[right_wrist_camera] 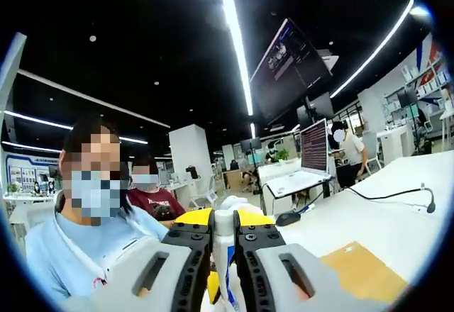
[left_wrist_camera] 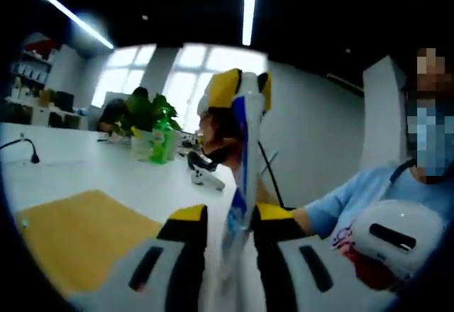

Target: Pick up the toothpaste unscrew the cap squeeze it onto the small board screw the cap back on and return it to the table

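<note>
The toothpaste tube (left_wrist_camera: 243, 157), white with blue print, stands upright between my left gripper's (left_wrist_camera: 230, 216) yellow-tipped jaws, which are shut on its lower body. My right gripper (left_wrist_camera: 243, 88) comes in from above and is closed on the tube's top end, hiding the cap there. In the right gripper view my right gripper (right_wrist_camera: 224, 220) is shut on that white top end (right_wrist_camera: 225, 240), with the tube's blue print (right_wrist_camera: 228, 283) just below. The small wooden board (left_wrist_camera: 74, 235) lies flat on the white table (left_wrist_camera: 92, 166), below and left of the tube; it is also in the right gripper view (right_wrist_camera: 363, 274).
A green bottle (left_wrist_camera: 162, 142) and a potted plant (left_wrist_camera: 145, 113) stand farther back on the table, with a white device (left_wrist_camera: 204, 175) nearby. A cable with a small microphone (right_wrist_camera: 428, 200) crosses the table. A person in a light blue shirt (left_wrist_camera: 355, 202) is close behind the tube.
</note>
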Action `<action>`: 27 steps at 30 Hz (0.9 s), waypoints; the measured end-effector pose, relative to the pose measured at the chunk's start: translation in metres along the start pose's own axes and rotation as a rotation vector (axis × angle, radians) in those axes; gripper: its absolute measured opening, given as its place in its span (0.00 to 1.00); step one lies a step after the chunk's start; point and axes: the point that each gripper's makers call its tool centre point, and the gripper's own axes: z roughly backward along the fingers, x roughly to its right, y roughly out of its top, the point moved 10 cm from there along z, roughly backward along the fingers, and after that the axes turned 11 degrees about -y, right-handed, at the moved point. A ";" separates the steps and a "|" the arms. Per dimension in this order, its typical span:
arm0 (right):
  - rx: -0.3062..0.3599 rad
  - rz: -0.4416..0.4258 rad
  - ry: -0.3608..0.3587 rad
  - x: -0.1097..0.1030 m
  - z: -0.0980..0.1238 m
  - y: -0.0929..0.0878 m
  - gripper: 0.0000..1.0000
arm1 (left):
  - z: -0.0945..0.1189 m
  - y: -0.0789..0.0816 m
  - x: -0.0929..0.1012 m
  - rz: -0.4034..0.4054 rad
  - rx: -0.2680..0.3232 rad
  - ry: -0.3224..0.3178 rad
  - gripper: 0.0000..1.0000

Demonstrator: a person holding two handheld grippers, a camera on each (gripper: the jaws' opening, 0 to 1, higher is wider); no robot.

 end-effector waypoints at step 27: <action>-0.003 -0.396 -0.235 0.097 0.027 -0.052 0.09 | 0.012 0.002 -0.019 -0.189 -0.045 0.165 0.64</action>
